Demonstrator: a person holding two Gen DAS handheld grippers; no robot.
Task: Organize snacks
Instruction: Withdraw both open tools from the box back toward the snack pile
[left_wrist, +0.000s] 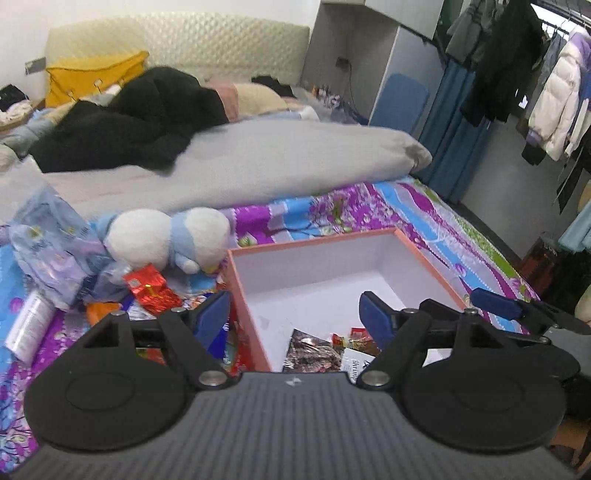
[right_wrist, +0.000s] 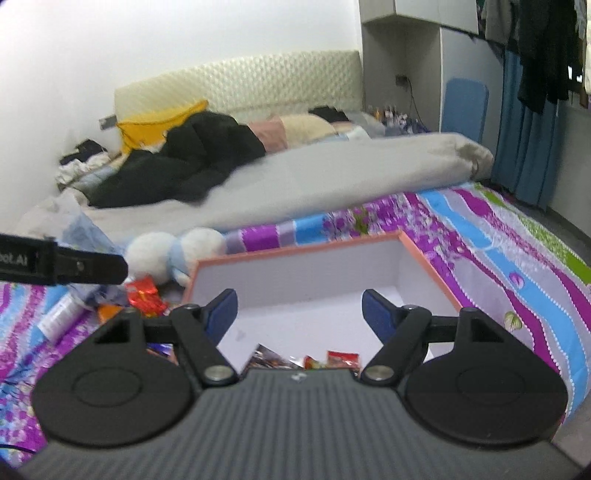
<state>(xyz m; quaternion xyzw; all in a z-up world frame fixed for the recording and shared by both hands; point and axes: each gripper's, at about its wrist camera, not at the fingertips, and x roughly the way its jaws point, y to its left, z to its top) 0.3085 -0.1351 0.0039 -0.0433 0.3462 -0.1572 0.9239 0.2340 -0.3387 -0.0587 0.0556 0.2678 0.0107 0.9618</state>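
- loose snacks (left_wrist: 147, 291) lie on the bedsheet, left of the box (left_wrist: 242, 314); red packet's long axis runs diagonally
- left gripper (left_wrist: 295, 317): fingers apart, empty, nearer that pile
- right gripper (right_wrist: 299, 314): fingers apart, empty, over the box; some snacks already inside

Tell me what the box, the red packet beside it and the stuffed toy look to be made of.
Box: likely stiff cardboard, matte; thin straight walls, pink outside, white inside. Red packet: seemingly foil or metallised plastic, glossy; it is crinkled and throws bright glints. Stuffed toy: plush fabric, soft and fuzzy, white and pale blue with blurred, rounded edges.
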